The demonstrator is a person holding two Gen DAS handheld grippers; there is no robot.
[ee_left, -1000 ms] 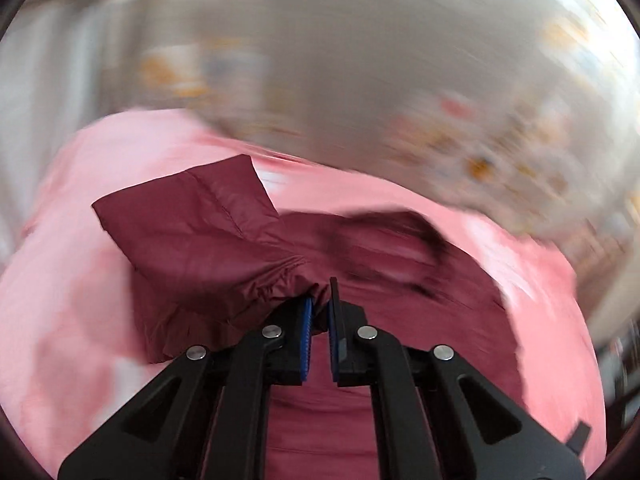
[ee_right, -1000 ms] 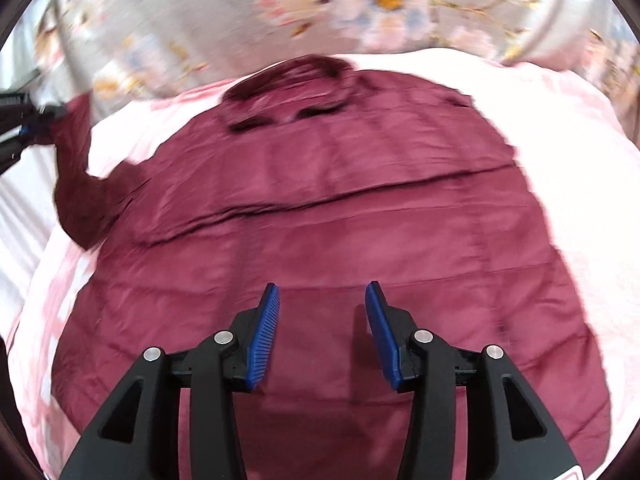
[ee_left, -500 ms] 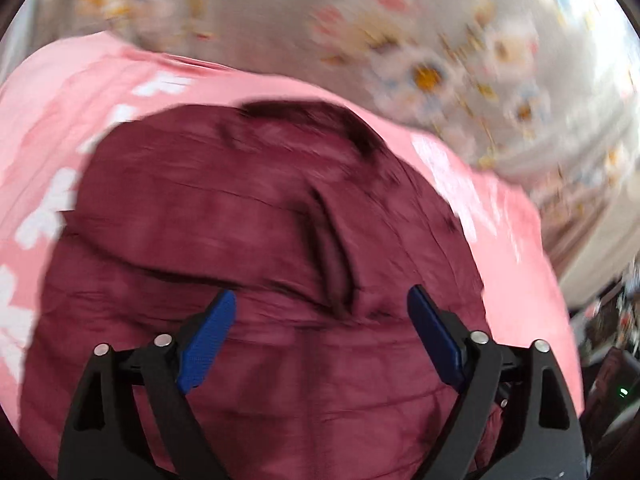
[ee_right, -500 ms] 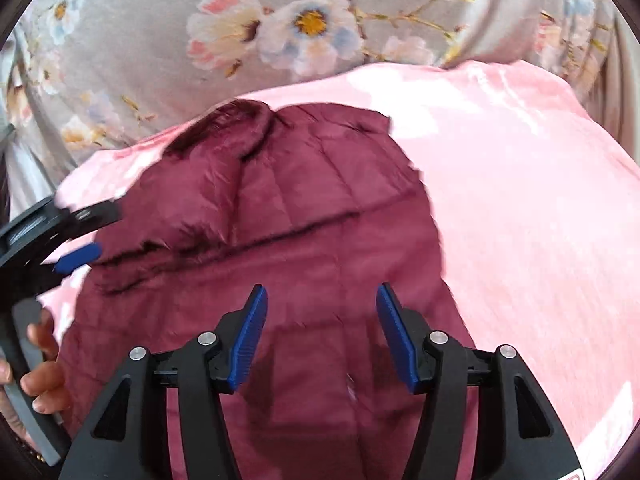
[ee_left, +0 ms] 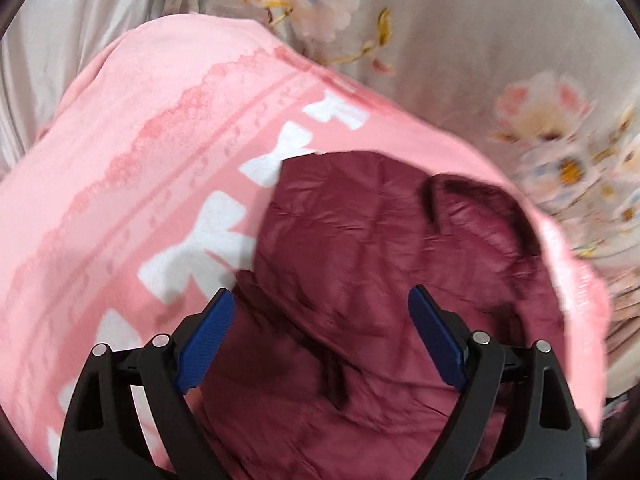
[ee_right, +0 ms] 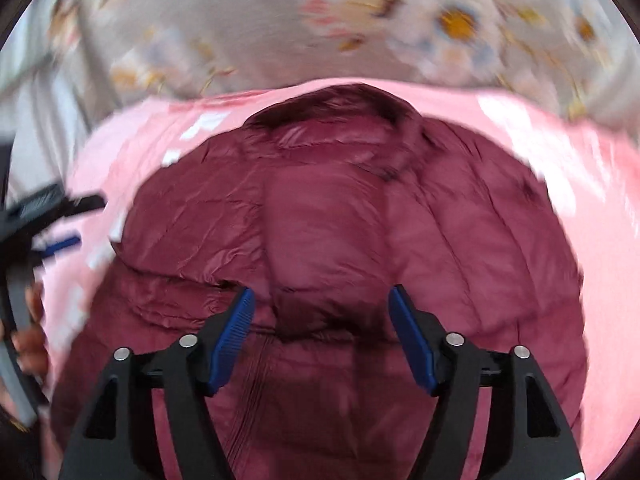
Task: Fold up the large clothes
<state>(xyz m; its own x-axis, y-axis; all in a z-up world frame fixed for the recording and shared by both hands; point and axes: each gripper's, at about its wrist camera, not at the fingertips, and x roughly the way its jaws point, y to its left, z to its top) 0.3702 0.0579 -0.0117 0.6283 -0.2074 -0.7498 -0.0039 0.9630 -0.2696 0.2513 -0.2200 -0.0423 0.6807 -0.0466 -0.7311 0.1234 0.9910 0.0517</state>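
Observation:
A maroon quilted jacket (ee_right: 340, 240) lies spread on a pink blanket (ee_right: 580, 184), collar (ee_right: 360, 100) at the far end. A sleeve lies folded across its middle. My right gripper (ee_right: 320, 320) is open and empty just above the jacket's centre. In the left wrist view the jacket (ee_left: 380, 260) fills the lower right. My left gripper (ee_left: 320, 332) is open and empty over the jacket's left edge. The left gripper also shows at the left edge of the right wrist view (ee_right: 44, 220), held by a hand.
The pink blanket (ee_left: 140, 160) with white bow prints extends to the left. A grey floral sheet (ee_left: 440, 40) lies beyond it, and shows in the right wrist view (ee_right: 280, 20). The blanket's edge drops off at the right (ee_left: 592, 340).
My left gripper let go of the sleeve, opened wide and swung left toward the jacket's edge. The sleeve now lies across the jacket. My right gripper moved back over the jacket's centre.

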